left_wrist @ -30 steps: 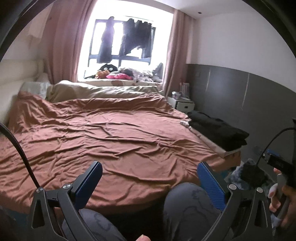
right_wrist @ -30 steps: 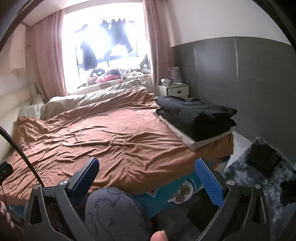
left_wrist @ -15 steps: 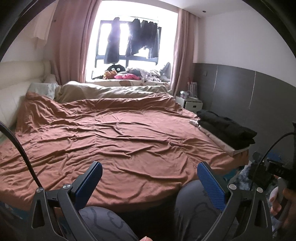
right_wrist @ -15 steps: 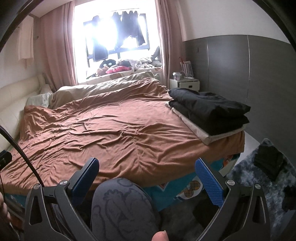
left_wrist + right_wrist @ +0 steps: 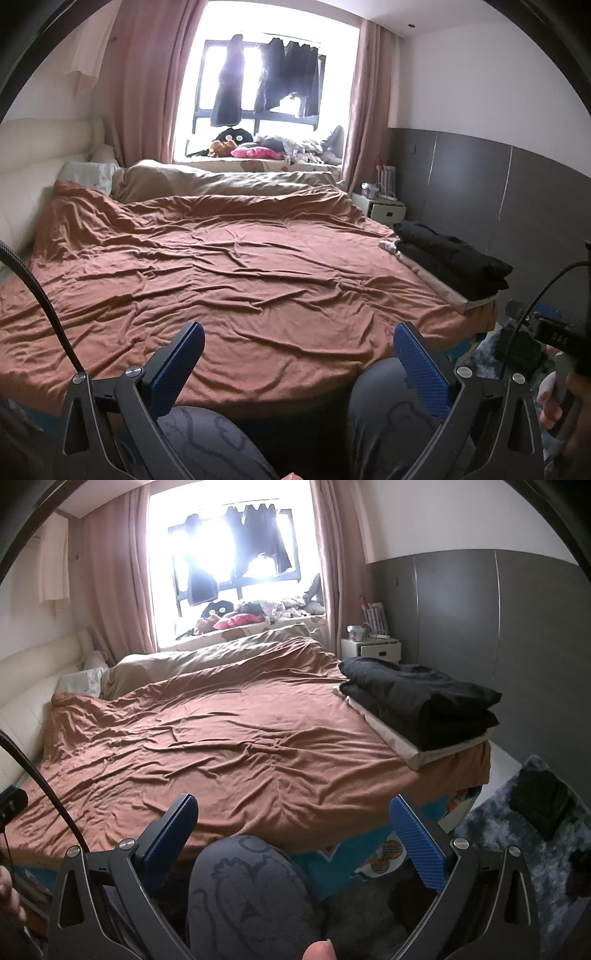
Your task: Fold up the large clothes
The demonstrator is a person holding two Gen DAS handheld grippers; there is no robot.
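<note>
Here we hold both grippers over the near edge of the bed (image 5: 258, 266), above our knees. The left gripper (image 5: 298, 365) has its fingers spread wide apart and empty, and so does the right gripper (image 5: 294, 834). The folded black clothes (image 5: 417, 701) sit stacked on a pale folded piece at the bed's right edge, well apart from both grippers.

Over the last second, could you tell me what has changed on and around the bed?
Only the viewpoints shifted: both cameras drew back and tilted, so the brown bed cover shows more fully. Nothing was grasped or released. The left gripper and right gripper remain open and empty, and the folded black clothes stay stacked at the bed's right edge.
</note>
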